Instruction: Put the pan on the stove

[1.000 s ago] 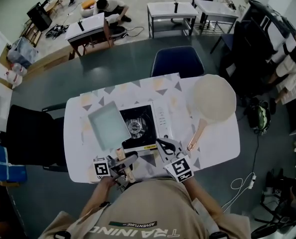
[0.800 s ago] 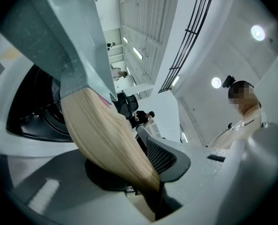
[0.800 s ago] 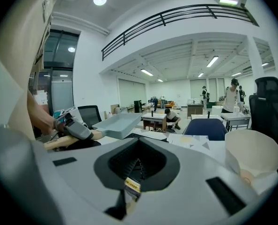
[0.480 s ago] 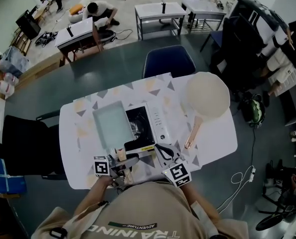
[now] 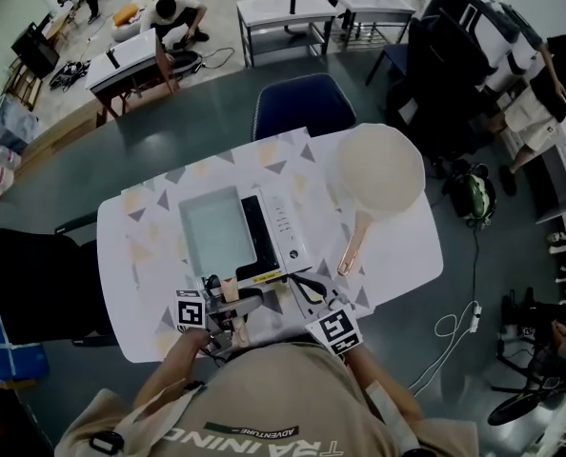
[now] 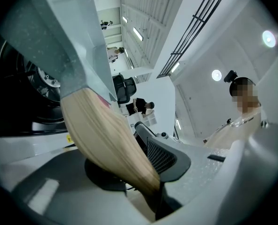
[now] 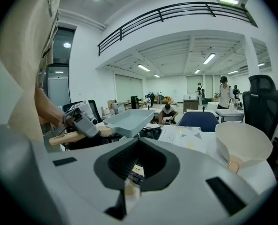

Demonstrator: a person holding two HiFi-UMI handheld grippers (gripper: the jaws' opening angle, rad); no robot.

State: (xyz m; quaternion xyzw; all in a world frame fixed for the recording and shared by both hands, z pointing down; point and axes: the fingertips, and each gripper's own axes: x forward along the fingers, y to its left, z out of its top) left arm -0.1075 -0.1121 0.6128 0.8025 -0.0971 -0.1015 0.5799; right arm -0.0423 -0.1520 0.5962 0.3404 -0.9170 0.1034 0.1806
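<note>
Left hand-held gripper (image 5: 232,303) clamped on pan (image 5: 214,231), above stove (image 5: 289,228)

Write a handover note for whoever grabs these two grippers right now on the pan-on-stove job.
Grippers: the left gripper is shut on the wooden handle of the grey square pan. The right gripper is shut and empty, at the stove's near corner.
Position: the pan sits over the stove, covering the burner. Whether it rests there yet is unclear.
To do: set it down and release the handle.
</note>
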